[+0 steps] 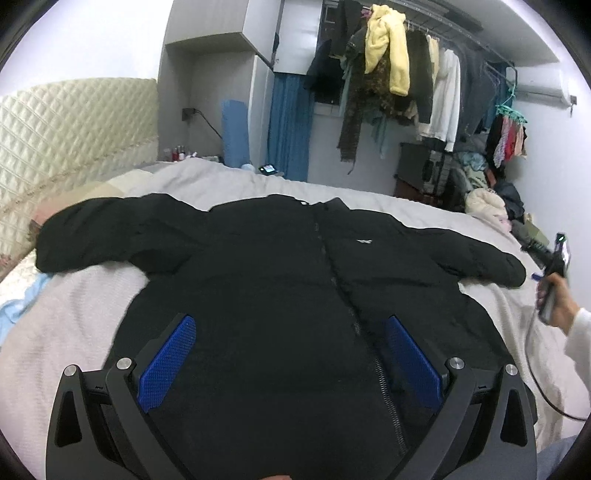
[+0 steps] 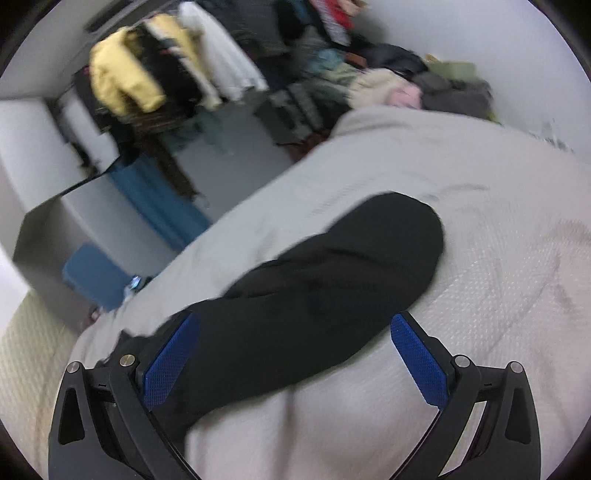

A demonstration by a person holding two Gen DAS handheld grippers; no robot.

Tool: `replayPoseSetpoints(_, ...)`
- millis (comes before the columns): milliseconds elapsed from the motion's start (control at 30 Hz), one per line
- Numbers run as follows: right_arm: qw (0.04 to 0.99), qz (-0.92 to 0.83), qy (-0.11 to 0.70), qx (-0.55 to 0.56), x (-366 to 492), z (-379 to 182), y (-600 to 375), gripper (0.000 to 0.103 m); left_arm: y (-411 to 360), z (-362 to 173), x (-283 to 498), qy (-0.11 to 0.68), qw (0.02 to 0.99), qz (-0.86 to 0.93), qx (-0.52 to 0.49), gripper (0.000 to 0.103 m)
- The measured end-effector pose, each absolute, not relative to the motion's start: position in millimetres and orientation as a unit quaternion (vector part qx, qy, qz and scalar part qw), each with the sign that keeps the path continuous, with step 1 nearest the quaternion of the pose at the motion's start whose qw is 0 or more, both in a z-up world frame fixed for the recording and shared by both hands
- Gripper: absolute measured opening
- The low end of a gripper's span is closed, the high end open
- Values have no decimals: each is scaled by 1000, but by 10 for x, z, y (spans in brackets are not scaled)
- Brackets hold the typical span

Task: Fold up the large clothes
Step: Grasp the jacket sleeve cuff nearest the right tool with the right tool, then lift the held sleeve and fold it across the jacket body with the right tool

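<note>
While the left gripper hovers over the lower torso of the black puffer jacket, fingers wide and holding nothing, the jacket lies flat on the bed, zipper up, sleeves spread toward both side edges.

Right wrist view, blurred: right gripper, fingers wide and empty, is nearer the right sleeve, whose long axis runs diagonally ahead, cuff farthest. Judged next: grasp this sleeve.

I see a quilted cream headboard at the left, a yellow fleece hanging on the clothes rail at top centre, a blue curtain below it, and an air conditioner at the upper right.
</note>
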State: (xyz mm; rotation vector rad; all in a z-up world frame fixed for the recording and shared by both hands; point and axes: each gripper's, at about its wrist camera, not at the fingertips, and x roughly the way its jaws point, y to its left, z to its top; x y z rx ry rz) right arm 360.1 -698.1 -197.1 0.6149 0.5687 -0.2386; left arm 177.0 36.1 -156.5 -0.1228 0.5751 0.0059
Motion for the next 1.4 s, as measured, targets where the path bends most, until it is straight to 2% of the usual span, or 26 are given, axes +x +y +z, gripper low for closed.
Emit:
replayPoseSetpoints(267,883,-151,234,379,3921,-2610,-7651,94,284,-1783,2100,300,952,37,-40,103)
replayPoseSetpoints(300,882,-155,227,383,3964,-2645,-7685,89,298,-1795,2130,301,952,40,-41,103)
replayPoseSetpoints(533,879,-150,181,416,4126,-2713,-7884,72,330,-1998,2369,328,943,37,-52,103)
replayPoseSetpoints(567,878,-149,179,419,4142,-2695,-7897,63,328,-2019,2389,332,941,36,-52,103)
replayPoseSetpoints(600,877,-149,179,420,4156,-2659,-7901,47,332,-2031,2408,336,940,35,-53,103)
replayPoseSetpoints(667,882,-149,179,410,4183,-2574,-7893,33,351,-2020,2438,345,937,29,-51,103)
replayPoseSetpoints(800,894,-142,182,383,4092,-2305,-7837,12,491,-1875,2430,356,933,21,-53,103)
replayPoseSetpoints(900,905,-134,175,364,3955,-1926,-7750,7,656,-1791,2366,353,933,53,-51,103)
replayPoseSetpoints(1067,928,-116,152,319,3743,-1110,-7488,5,887,-1758,2250,362,928,58,-60,103)
replayPoseSetpoints(1400,971,-59,129,195,3563,652,-6215,4,971,-1547,1943,306,949,71,-19,103)
